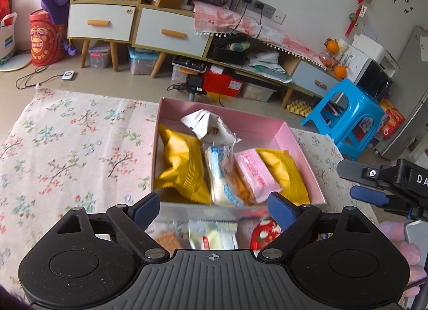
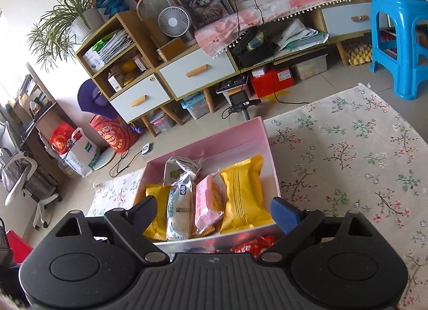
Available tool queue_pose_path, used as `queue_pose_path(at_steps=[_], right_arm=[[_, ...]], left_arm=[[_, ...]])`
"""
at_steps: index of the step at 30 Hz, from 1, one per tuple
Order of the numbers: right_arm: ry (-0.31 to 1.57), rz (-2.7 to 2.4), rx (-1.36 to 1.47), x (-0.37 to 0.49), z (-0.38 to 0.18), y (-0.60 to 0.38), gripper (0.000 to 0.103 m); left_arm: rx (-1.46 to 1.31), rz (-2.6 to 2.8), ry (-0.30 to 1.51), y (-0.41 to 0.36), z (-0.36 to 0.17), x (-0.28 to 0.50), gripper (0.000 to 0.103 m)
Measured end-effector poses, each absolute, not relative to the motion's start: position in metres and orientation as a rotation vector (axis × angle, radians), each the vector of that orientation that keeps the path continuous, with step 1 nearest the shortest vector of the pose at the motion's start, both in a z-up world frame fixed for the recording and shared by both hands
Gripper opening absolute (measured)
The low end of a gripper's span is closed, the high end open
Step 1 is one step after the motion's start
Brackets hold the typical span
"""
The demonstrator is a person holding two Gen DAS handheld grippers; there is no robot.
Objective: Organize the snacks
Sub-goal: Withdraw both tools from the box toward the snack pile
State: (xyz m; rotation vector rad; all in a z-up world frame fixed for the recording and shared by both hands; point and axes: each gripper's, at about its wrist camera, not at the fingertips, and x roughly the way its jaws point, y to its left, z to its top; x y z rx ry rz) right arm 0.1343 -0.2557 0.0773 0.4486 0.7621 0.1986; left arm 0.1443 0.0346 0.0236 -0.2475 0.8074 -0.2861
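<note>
A pink box (image 1: 299, 147) (image 2: 264, 136) stands on the flowered cloth and holds several snack packs: two yellow packs (image 1: 182, 165) (image 2: 244, 197), a white-blue pack (image 1: 222, 176) (image 2: 179, 208), a pink pack (image 1: 254, 173) (image 2: 207, 200) and a white crumpled pack (image 1: 206, 123) (image 2: 182, 167). My left gripper (image 1: 214, 207) is open and empty at the box's near wall. Loose snacks lie under it: a pale pack (image 1: 212, 235), a red pack (image 1: 264, 233) and a brown one (image 1: 167, 239). My right gripper (image 2: 214, 209) is open and empty over the box's near edge; red packs (image 2: 254, 244) lie below it. It shows at the right of the left wrist view (image 1: 374, 184).
The flowered cloth (image 1: 67, 155) (image 2: 347, 155) spreads to both sides of the box. Beyond it stand a low cabinet with drawers (image 1: 171, 32) (image 2: 198, 72), a blue stool (image 1: 345, 117) (image 2: 401, 42), a small camera on a stand (image 1: 194, 84) (image 2: 242, 104) and floor clutter.
</note>
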Motion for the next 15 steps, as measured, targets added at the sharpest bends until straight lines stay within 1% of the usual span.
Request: queue_pose_path(at_steps=[1, 10, 15], right_arm=[[0.761, 0.200, 0.444, 0.131, 0.078, -0.257, 0.087], [0.752, 0.219, 0.324, 0.108, 0.081, -0.255, 0.091], [0.760, 0.226, 0.261, 0.093, 0.075, -0.259, 0.091]], left_arm=[[-0.245, -0.284, 0.809, 0.036, 0.023, 0.140, 0.092], [-0.251, -0.266, 0.809, 0.044, 0.017, 0.110, 0.097], [-0.245, -0.260, 0.847, 0.046, 0.004, 0.100, 0.098]])
